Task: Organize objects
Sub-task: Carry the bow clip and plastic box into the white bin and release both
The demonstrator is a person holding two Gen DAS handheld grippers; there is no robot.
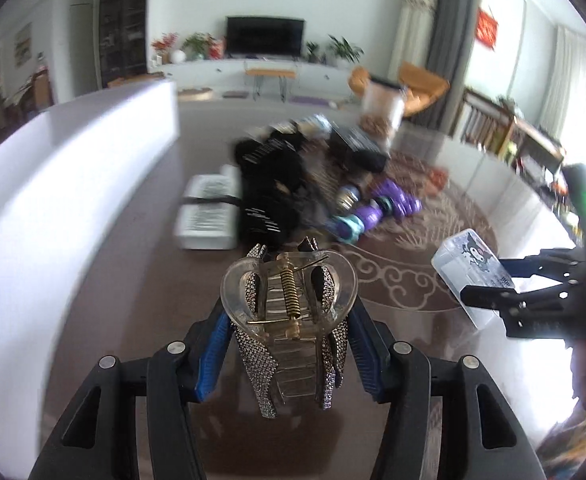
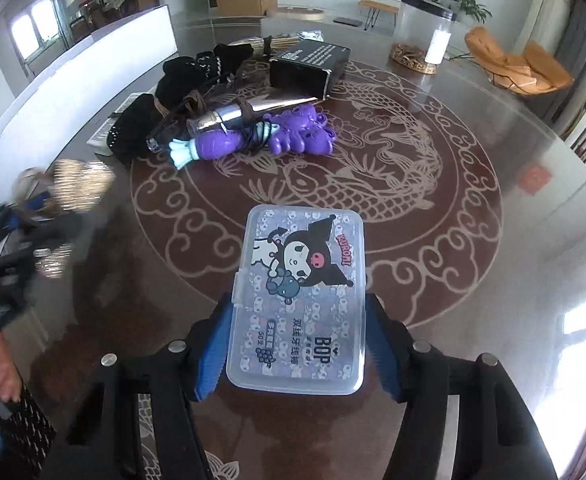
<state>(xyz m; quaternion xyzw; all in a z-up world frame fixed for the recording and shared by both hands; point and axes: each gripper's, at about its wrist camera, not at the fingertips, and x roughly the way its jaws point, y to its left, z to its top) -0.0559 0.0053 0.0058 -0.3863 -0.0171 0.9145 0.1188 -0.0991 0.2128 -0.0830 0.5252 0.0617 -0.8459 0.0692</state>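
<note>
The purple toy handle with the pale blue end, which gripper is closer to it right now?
Left, by a small margin. The left gripper, shut on a hair claw, sits just short of the purple toy. The right gripper, clamping a floss box, sits farther back.

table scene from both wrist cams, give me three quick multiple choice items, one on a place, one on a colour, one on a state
1. Where does the black carton lie relative to the purple toy?
A. nearer the camera
B. farther back on the table
C. on top of it

2. What colour are the gripper pads?
A. blue
B. red
C. white

3. What is the left gripper doing?
A. hanging empty
B. holding a box
C. holding a hair claw clip

Answers: 1 B, the carton sits behind the toy. 2 A, blue ribbed pads. 3 C, the clip sits clamped between its fingers.
</note>
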